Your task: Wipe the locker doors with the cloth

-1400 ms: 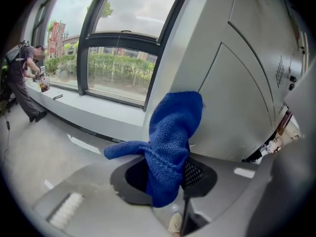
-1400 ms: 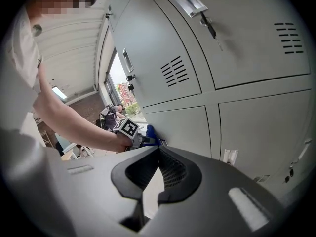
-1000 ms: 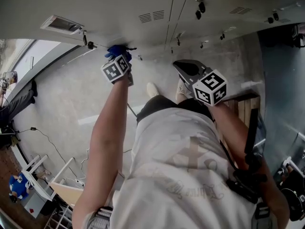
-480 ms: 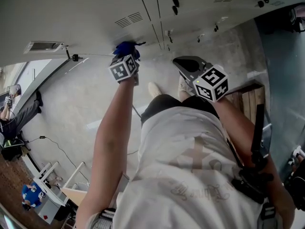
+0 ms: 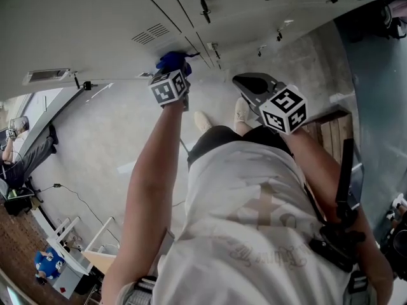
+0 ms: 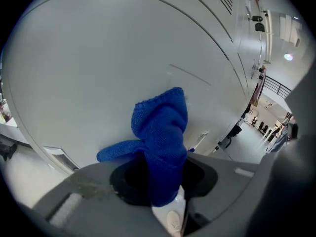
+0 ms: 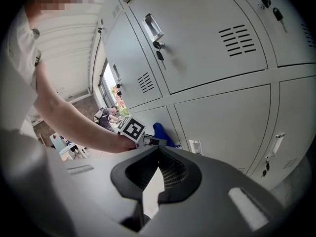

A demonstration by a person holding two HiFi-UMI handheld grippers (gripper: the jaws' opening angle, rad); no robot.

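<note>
My left gripper (image 5: 173, 75) is shut on a blue knitted cloth (image 5: 172, 60) and holds it against a low grey locker door (image 5: 95, 24), just below a vent slot. In the left gripper view the cloth (image 6: 161, 132) sticks up out of the jaws of the left gripper (image 6: 159, 174), its tip folded against the locker door (image 6: 98, 58). My right gripper (image 5: 247, 82) hangs a little back from the lockers, shut with nothing in it. The right gripper view shows the right gripper (image 7: 158, 151) aimed at the lower doors, with the cloth (image 7: 161, 133) beyond it.
Keys (image 5: 203, 6) hang from locks on the doors above, and more locker doors (image 7: 207, 38) run right. The person's shoes (image 5: 203, 120) stand on a concrete floor. A wooden pallet (image 5: 327, 138) lies at the right. A cable (image 5: 70, 192) trails at the left.
The left gripper has slid the cloth to the right along the locker door, toward the seam between doors. The right gripper has stayed about where it was.
</note>
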